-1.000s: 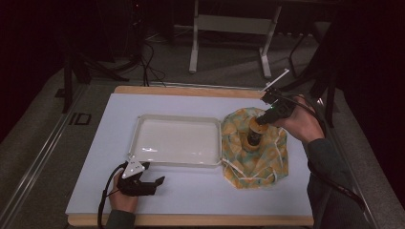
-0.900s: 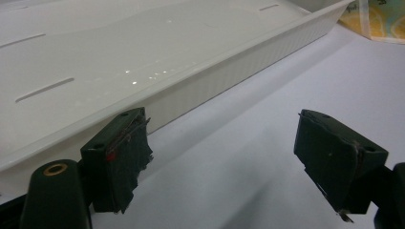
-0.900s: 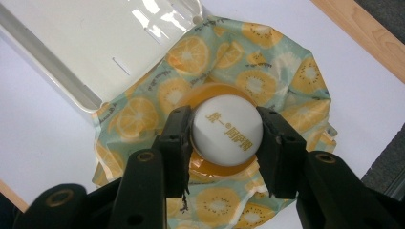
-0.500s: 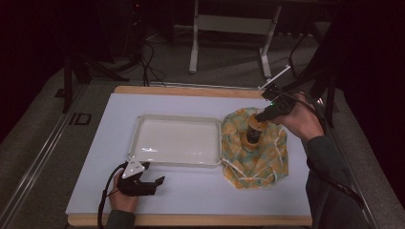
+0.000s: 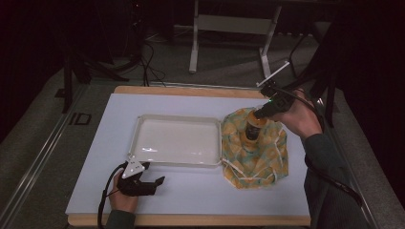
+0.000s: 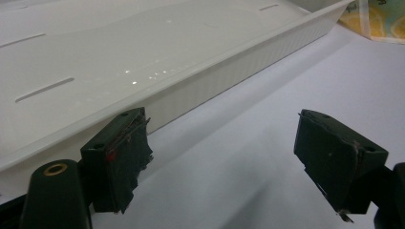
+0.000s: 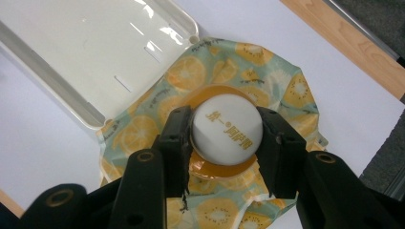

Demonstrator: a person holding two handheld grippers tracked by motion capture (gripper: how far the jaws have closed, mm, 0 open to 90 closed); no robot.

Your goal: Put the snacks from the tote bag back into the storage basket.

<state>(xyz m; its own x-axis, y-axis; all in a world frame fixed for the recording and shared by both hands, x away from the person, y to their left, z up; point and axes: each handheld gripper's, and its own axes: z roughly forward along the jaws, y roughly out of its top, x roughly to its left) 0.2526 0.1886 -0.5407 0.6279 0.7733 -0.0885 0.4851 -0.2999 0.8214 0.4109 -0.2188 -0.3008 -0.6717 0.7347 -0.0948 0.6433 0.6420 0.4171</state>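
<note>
An amber bottle (image 5: pixel 251 135) with a white printed cap (image 7: pixel 227 126) stands upright in the middle of an orange-fruit patterned cloth bag (image 5: pixel 260 160). My right gripper (image 5: pixel 258 116) comes down from above, shut on the cap, one jaw on each side (image 7: pixel 224 118). I cannot tell whether the bottle's base rests on the cloth (image 7: pixel 229 67). My left gripper (image 5: pixel 154 174) lies low on the white table near the front left corner of the tray (image 5: pixel 176 163). Its jaws (image 6: pixel 239 157) stand wide open with nothing between them.
The shallow white tray (image 6: pixel 215 81) has nothing in it and sits mid-table, its right rim touching the cloth (image 6: pixel 377 24). A wooden edge (image 5: pixel 191 90) borders the white tabletop. Beyond the far edge stand a metal frame (image 5: pixel 229 28) and cables on the floor.
</note>
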